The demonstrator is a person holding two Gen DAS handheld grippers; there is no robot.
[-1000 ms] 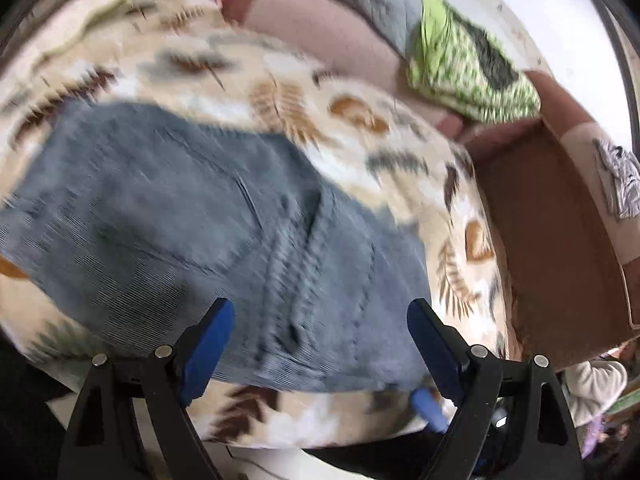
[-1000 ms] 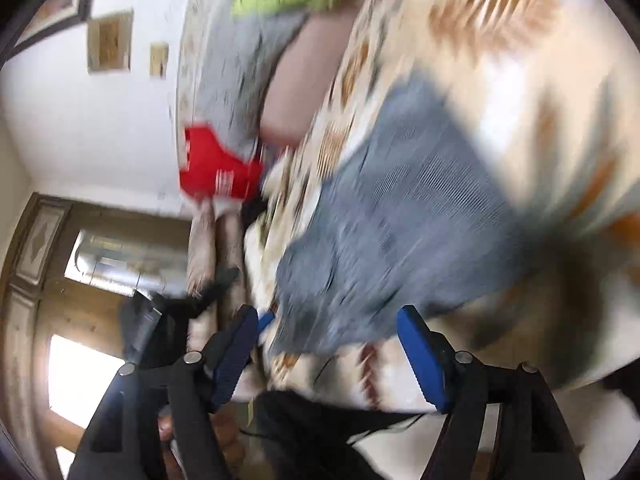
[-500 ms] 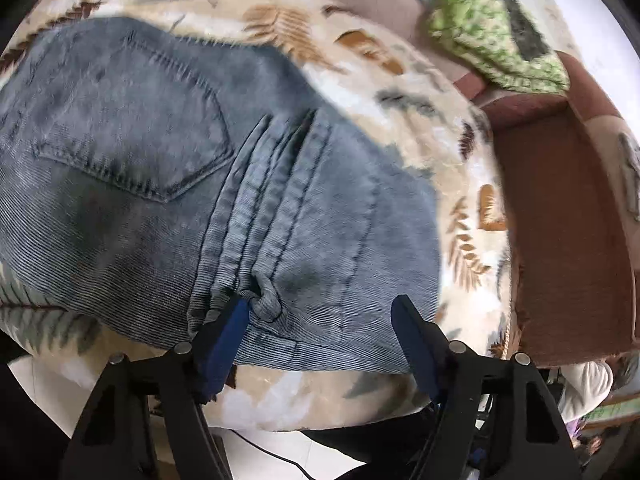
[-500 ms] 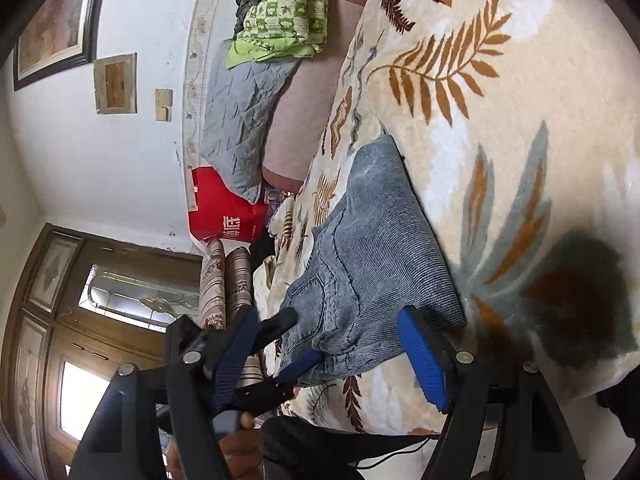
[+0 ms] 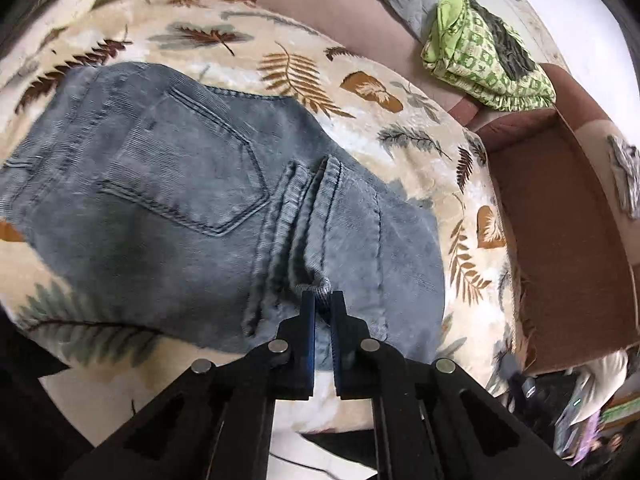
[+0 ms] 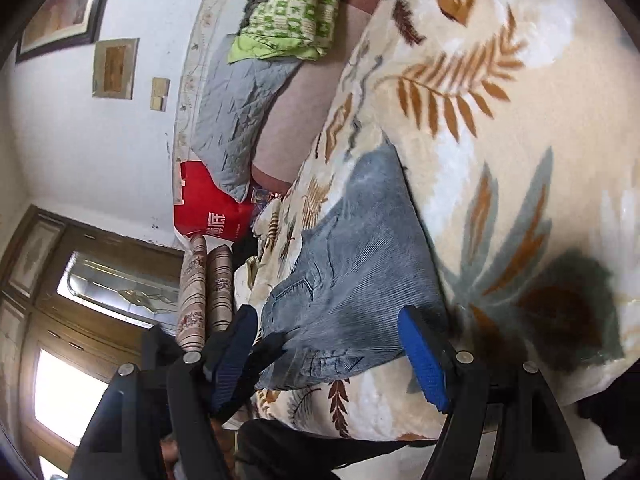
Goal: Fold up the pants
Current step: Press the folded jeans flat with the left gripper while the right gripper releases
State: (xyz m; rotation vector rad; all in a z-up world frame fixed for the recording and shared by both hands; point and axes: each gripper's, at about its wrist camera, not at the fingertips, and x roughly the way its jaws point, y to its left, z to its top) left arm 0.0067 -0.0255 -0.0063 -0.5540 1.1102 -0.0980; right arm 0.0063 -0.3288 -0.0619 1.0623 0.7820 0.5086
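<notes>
Grey-blue corduroy pants [image 5: 160,184] lie flat, back pocket up, on a cream leaf-print blanket [image 5: 360,60]. My left gripper [image 5: 322,300] is shut on the bunched seam at the pants' near edge, and a small fold of cloth pokes out above its tips. In the right wrist view the same pants [image 6: 360,264] lie at the blanket's [image 6: 500,160] near edge. My right gripper [image 6: 324,316] stands open just short of that edge, and its blue pads touch nothing. The left gripper's black fingers [image 6: 268,350] show beside its left pad, clamped on the pants' corner.
A green patterned cloth [image 5: 480,56] and a grey quilt [image 6: 236,120] lie on the pink sofa back behind the blanket. A brown padded armrest [image 5: 560,240] borders the blanket on the right. A red bag [image 6: 208,208] and rolled fabrics [image 6: 204,288] sit by the wall and door.
My left gripper has gone from wide open to shut, pinching the pants' seam at the near edge. The right gripper stays open and has barely shifted.
</notes>
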